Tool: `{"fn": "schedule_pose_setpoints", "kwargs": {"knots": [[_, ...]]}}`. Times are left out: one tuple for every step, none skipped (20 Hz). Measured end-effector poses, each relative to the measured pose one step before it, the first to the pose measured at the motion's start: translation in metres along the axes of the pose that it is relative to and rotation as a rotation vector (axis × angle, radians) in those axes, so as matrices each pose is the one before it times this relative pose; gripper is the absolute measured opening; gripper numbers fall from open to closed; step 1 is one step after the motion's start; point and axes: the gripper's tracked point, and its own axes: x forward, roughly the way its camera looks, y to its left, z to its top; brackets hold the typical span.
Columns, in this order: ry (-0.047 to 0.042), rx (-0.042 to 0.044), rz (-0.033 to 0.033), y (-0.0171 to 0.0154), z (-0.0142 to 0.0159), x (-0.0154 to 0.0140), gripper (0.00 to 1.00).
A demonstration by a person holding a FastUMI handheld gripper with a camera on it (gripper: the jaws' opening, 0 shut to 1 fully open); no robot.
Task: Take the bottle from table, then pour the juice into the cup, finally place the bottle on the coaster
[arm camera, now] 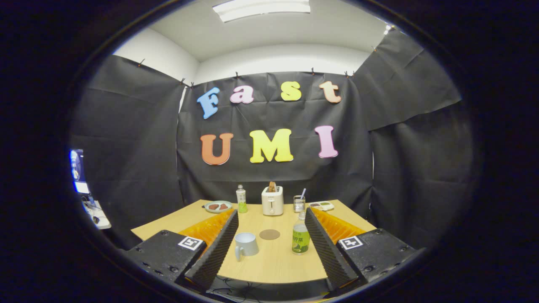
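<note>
Setting: a booth hung with black cloth, a ceiling light above, and a pale wooden worktop (pixel 273 256) in the middle.
Tongs: the tongs (pixel 271 223) are spread wide, holding nothing, above the near edge of the worktop; each finger (pixel 219 248) reaches forward at one side.
Bottle: the clear plastic bottle with a green label and pale green juice (pixel 300 237) stands upright between the fingers, close beside the right one but apart from it.
Cup: the light grey handled mug (pixel 245 245) stands between the fingers, nearer the left one, handle toward the camera.
Coaster: the round brown coaster (pixel 269 234) lies flat between mug and bottle, slightly beyond them, bare.
Beyond: a cream toaster (pixel 272 200) with toast in its slot, a small clear bottle with green liquid (pixel 241 199) to its left, a greenish plate (pixel 218 206) with brown pieces, a glass jar (pixel 299 203) with a utensil, and a flat white tray (pixel 322 205).
</note>
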Motion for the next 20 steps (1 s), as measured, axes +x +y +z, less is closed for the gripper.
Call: {"fn": "schedule_pose_setpoints", "kwargs": {"knots": [[0.00198,-0.00477,-0.00306,0.00014,0.00021,-0.00010,1.00],[0.00520,-0.00513,-0.00371,-0.00045,-0.00167,0.00070,1.00],[0.00386,-0.00163,-0.00196,0.00028,-0.00064,0.00086,1.00],[0.00472,-0.00084,-0.00170,0.00042,-0.00127,0.00111,1.00],[0.00535,0.00071,-0.00455,-0.00162,-0.00154,0.00096,1.00],[0.00577,0.00258,-0.00445,-0.00187,-0.00171,0.00177,1.00],[0.00532,0.00197,-0.00351,-0.00154,-0.00133,0.00186,1.00],[0.00456,0.00048,-0.00447,-0.00202,-0.00332,0.00288,1.00],[0.00172,0.00069,-0.00204,-0.00135,-0.00107,0.00215,1.00],[0.00106,0.00058,-0.00230,-0.00173,-0.00206,0.00316,1.00],[0.00005,0.00017,-0.00462,-0.00244,-0.00234,0.00369,1.00],[-0.00181,-0.00075,0.00092,-0.00156,-0.00251,0.00350,1.00],[-0.00556,0.00500,0.00206,-0.00101,-0.00094,0.00454,1.00],[-0.00160,0.00488,-0.00635,-0.00365,-0.00378,0.00538,1.00],[0.00152,0.00308,-0.00562,-0.00323,-0.00440,0.00584,1.00],[0.00739,0.00062,-0.00249,-0.00227,-0.00558,0.00628,1.00],[0.01105,-0.00237,-0.00524,-0.00143,-0.00759,0.00757,1.00],[0.01563,-0.00336,-0.00554,-0.00377,-0.00844,0.00819,1.00],[0.01851,-0.00038,-0.00457,-0.00413,-0.00769,0.00903,1.00],[0.01753,0.00335,-0.00411,-0.00410,-0.00873,0.00948,1.00]]}}
